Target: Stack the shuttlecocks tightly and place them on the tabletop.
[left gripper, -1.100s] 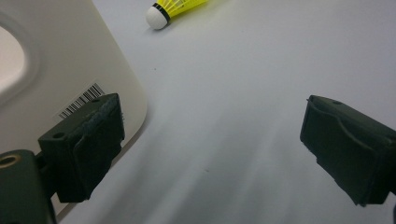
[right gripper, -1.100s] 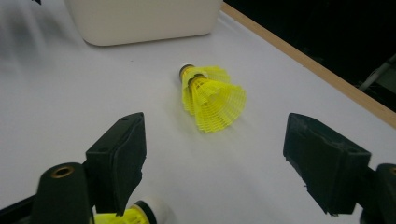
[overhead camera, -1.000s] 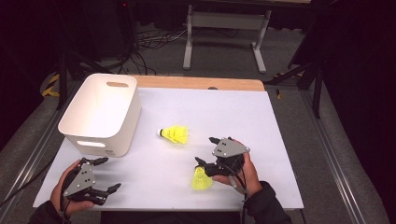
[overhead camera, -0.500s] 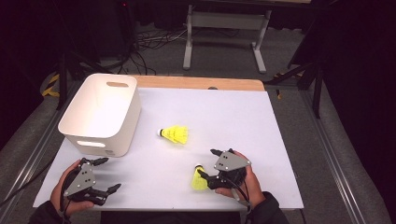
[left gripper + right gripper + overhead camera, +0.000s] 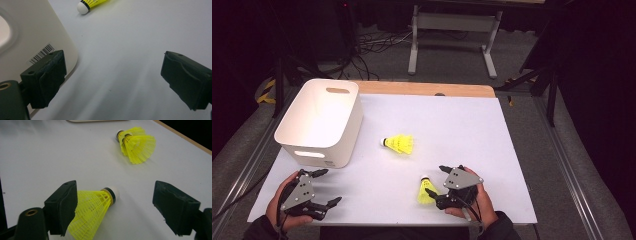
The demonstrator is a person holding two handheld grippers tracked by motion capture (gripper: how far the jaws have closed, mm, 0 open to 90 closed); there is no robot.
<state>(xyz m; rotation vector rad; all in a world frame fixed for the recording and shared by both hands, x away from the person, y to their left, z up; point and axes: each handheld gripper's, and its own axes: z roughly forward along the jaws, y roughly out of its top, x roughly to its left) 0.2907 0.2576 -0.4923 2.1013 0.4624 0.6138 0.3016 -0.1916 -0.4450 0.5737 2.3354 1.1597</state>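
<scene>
At lower right, the right gripper (image 5: 435, 190) has its jaws spread around a yellow shuttlecock (image 5: 425, 191), whose light skirt could crumple or skid away if squeezed off-centre.

Right gripper (image 5: 113, 202) jaws wide apart. Near yellow shuttlecock (image 5: 93, 211) lies on white table (image 5: 37, 157) between them, skirt against the left jaw. Two more shuttlecocks (image 5: 136, 143) farther off, touching.
</scene>
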